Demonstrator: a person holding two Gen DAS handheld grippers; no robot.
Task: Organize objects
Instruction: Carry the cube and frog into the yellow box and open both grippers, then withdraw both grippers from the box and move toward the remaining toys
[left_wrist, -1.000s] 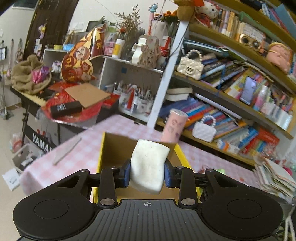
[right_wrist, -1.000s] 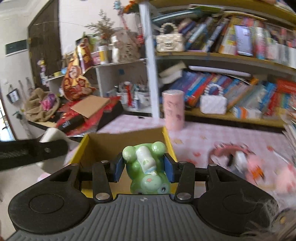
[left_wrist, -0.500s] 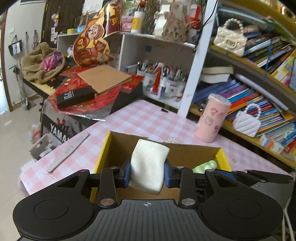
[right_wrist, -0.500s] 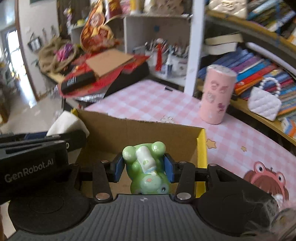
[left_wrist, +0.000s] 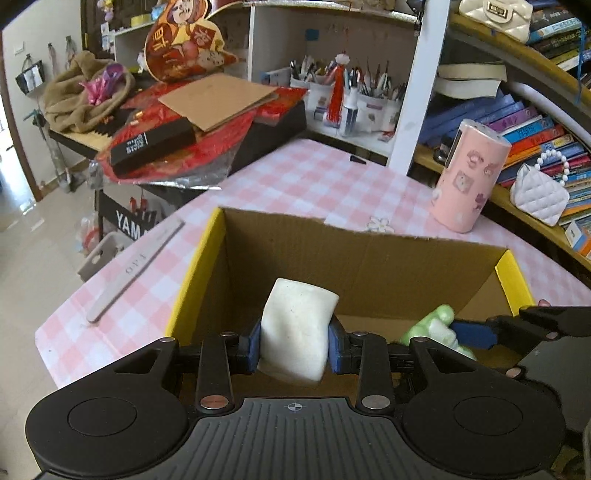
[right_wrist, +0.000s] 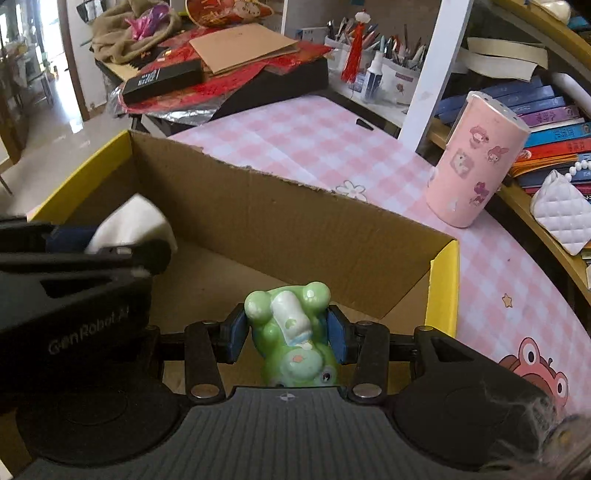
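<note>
An open cardboard box (left_wrist: 373, 254) with yellow outer sides stands on the pink checked table; it also shows in the right wrist view (right_wrist: 295, 221). My left gripper (left_wrist: 295, 345) is shut on a white soft block (left_wrist: 297, 325) and holds it over the box's left part. My right gripper (right_wrist: 288, 334) is shut on a green frog toy (right_wrist: 291, 328) over the box's right part. The frog toy (left_wrist: 434, 326) and the right gripper also show at the right of the left wrist view. The white block (right_wrist: 133, 223) shows in the right wrist view.
A pink cylinder (left_wrist: 469, 177) stands on the table behind the box, near a white shelf post (left_wrist: 417, 85). A long grey file (left_wrist: 135, 269) lies left of the box. Shelves with books and a white quilted purse (left_wrist: 539, 192) are on the right. A cluttered keyboard stand (left_wrist: 192, 122) is back left.
Both grippers have moved forward and down over the box with their objects still held. The box now fills more of both views.
</note>
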